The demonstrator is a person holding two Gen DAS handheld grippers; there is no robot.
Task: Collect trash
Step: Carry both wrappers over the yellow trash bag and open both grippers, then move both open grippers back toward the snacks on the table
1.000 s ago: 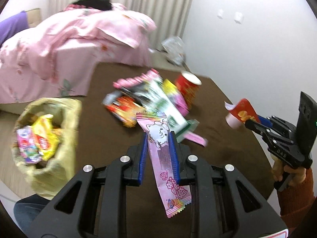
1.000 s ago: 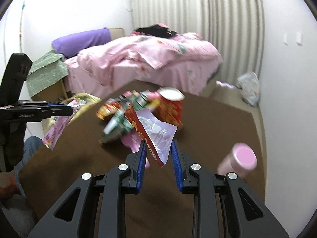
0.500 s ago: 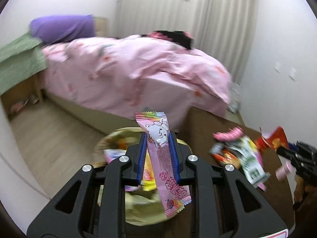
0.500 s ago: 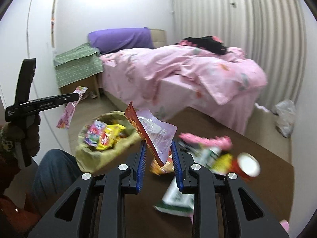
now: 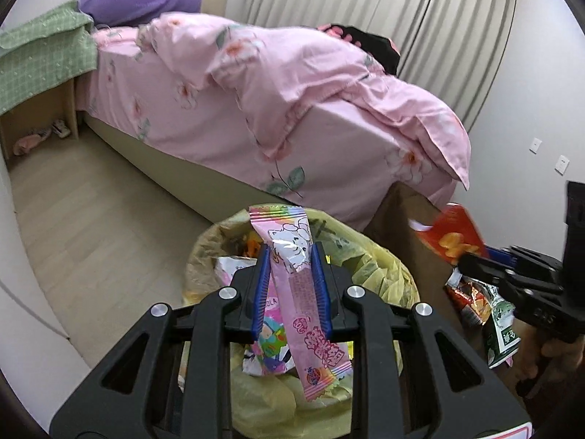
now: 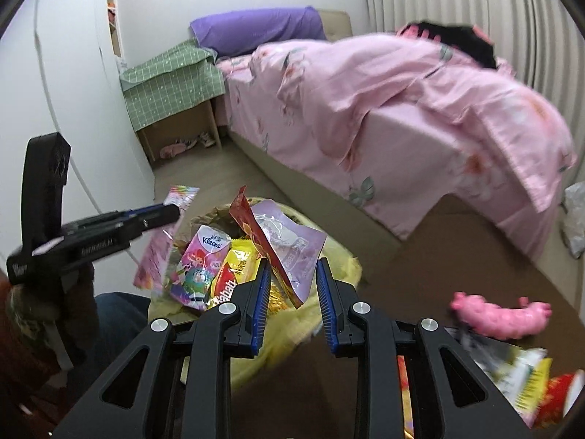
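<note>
My left gripper [image 5: 290, 285] is shut on a long pink candy wrapper [image 5: 303, 292] and holds it over the yellow trash bag [image 5: 369, 267], which is full of wrappers. It also shows in the right wrist view [image 6: 161, 216]. My right gripper [image 6: 294, 285] holds a red and purple snack packet [image 6: 281, 245] between its jaws above the same bag [image 6: 351, 267]. The jaws stand a little apart, and the packet leans on the left pad. The right gripper also shows in the left wrist view [image 5: 471, 256].
A brown table [image 6: 457, 256] holds more trash: a pink wrapper [image 6: 501, 314] and several packets [image 6: 512, 366] at the right. A pink bed [image 5: 274, 84] and a bedside stand with a green cloth [image 6: 172, 84] lie beyond, across a wood floor [image 5: 91, 219].
Both grippers have swung left from the trash pile on the table to above the yellow bag, each still carrying its wrapper.
</note>
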